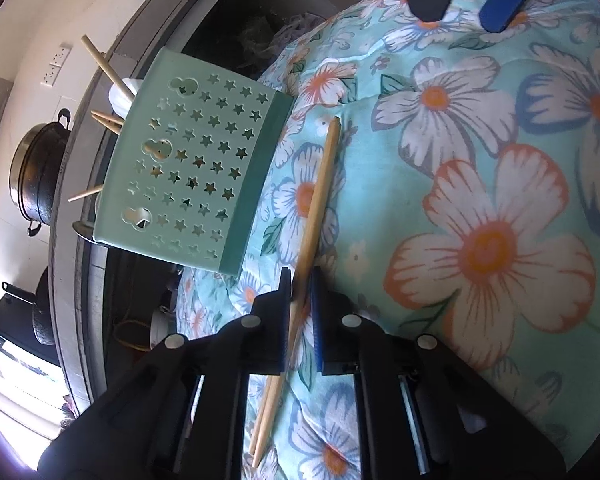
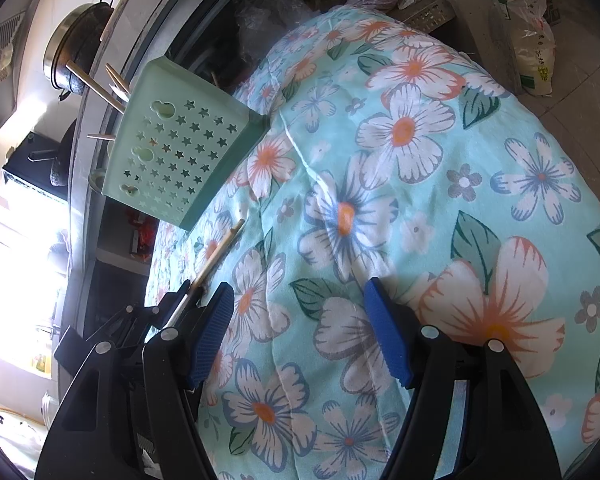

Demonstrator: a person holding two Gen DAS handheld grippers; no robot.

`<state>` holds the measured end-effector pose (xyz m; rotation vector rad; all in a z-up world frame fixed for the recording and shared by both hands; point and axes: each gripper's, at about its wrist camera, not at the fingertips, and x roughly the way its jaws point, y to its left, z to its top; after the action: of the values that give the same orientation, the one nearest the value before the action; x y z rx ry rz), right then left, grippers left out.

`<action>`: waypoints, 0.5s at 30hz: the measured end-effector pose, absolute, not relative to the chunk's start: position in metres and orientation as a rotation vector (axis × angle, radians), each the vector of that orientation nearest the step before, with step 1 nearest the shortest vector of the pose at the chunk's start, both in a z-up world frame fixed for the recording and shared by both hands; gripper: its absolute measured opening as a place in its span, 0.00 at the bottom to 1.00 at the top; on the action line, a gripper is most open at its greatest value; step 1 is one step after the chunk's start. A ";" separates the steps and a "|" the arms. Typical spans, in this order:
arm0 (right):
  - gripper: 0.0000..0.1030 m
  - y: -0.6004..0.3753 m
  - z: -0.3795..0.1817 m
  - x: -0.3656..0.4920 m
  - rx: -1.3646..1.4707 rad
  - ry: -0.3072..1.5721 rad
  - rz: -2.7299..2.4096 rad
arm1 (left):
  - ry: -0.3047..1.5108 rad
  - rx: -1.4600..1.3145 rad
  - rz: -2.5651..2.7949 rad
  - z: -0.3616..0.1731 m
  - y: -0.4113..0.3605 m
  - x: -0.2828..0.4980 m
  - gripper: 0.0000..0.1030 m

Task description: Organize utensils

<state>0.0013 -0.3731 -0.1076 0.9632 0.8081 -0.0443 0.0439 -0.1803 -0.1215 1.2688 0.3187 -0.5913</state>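
Note:
A pair of wooden chopsticks (image 1: 316, 200) lies slanted over the floral cloth (image 1: 480, 140), and my left gripper (image 1: 301, 276) is shut on them near their middle. From the right wrist view the same left gripper (image 2: 196, 286) shows at the left with the chopsticks (image 2: 220, 250) sticking out ahead of it. A mint-green utensil holder (image 1: 192, 160) (image 2: 180, 152) with star-shaped holes stands just beyond, with several chopsticks (image 1: 104, 64) and a spoon poking from its top. My right gripper (image 2: 299, 284) hangs open over the cloth, nothing between its blue pads (image 2: 388, 332); it also appears as the right gripper (image 1: 462, 20) at the top of the left wrist view.
Behind the holder runs a grey counter edge (image 1: 84, 208) with a black lidded pot (image 1: 40, 176) (image 2: 76, 40) on it. A dark recess with plastic bags (image 2: 268, 4) lies past the cloth. A sack of rice (image 2: 534, 40) stands on the tiled floor at the right.

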 end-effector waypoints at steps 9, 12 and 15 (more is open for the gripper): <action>0.64 -0.374 -0.108 0.000 0.966 0.797 -0.038 | 0.418 1.185 -0.676 -0.100 -0.165 0.009 0.11; 0.64 -0.373 -0.108 0.000 0.963 0.797 -0.042 | 0.488 1.101 -0.720 -0.093 -0.159 0.004 0.16; 0.64 -0.374 -0.108 0.000 0.968 0.797 -0.047 | 0.535 1.031 -0.755 -0.089 -0.155 0.004 0.34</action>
<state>0.0001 -0.3736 -0.1080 0.9684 0.7965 -0.0470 0.0043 -0.1546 -0.0890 1.0305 0.5350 -0.7551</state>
